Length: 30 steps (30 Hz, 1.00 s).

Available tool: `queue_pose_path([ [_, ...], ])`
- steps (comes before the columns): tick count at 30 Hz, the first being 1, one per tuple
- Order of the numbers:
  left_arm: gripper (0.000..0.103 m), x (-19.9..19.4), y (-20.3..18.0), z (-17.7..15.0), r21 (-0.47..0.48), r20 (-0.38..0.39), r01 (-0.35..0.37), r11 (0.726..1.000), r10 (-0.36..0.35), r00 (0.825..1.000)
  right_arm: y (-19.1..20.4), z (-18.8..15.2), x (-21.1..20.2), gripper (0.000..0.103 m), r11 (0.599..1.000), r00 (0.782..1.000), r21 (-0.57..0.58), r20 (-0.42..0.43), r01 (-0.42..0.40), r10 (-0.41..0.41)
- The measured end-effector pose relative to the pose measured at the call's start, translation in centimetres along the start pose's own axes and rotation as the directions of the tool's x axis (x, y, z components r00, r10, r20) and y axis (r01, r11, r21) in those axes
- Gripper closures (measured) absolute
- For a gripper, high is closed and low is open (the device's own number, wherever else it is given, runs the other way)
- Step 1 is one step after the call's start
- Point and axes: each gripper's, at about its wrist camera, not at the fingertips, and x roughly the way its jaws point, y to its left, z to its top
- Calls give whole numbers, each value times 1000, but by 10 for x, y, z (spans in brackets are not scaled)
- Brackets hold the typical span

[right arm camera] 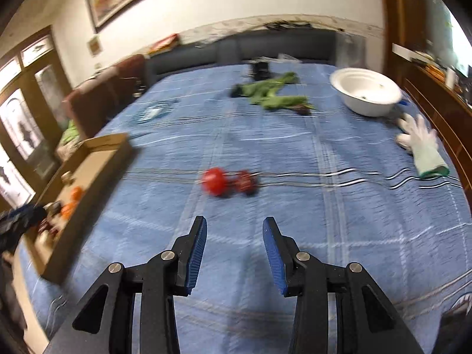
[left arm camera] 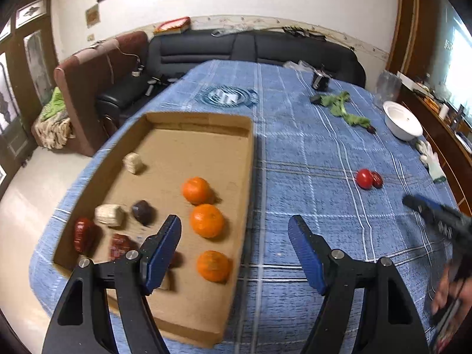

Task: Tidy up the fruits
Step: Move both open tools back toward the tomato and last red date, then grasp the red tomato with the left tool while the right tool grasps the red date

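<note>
Cardboard tray [left arm camera: 206, 122] at the left gripper's [left arm camera: 234, 224] ten o'clock holds three oranges [left arm camera: 206, 220], while both wide-jawed, empty grippers hover, the right gripper [right arm camera: 234, 225] with a red tomato [right arm camera: 214, 181] at twelve.

Matt brown cardboard tray [left arm camera: 153, 118]; woven blue checked cloth [left arm camera: 309, 153]; glossy white bowl [right arm camera: 365, 94]; ribbed blue pads [left arm camera: 303, 250] w/ black plastic arms
</note>
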Motion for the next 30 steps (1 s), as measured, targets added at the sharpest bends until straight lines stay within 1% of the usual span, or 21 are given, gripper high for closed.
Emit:
queue_pose_path([
  [3,29,8,-16,-2,33,-19,38,999,-37,999,-12,13,19,60,1000,1000,26,-27,-13,14],
  [5,29,12,-25,-3,55,-29,56,997,-54,998,-10,20,35,60,1000,999,-4,-40,-14,14],
  [8,29,16,-32,-1,82,-30,47,996,-45,999,-4,24,53,60,998,999,-58,-42,13,-15],
  [10,29,19,-32,0,83,-30,29,996,-27,999,-2,26,63,60,998,999,-67,-48,15,-18],
  [15,29,29,-30,4,74,-48,20,997,-16,999,2,30,78,61,998,998,-66,-57,0,-4],
  [18,29,34,-38,8,86,-50,28,996,-24,998,5,30,84,62,997,998,-76,-59,-11,7],
  [21,29,40,-49,11,95,-59,60,994,-55,997,4,30,82,80,997,998,-65,-56,-38,34],
  [26,29,58,-81,18,130,-86,141,981,-130,988,-4,30,78,80,999,998,-42,-50,-33,31],
  [30,29,82,-112,25,181,-101,173,968,-157,982,-17,30,70,80,999,999,6,-34,-38,38],
])
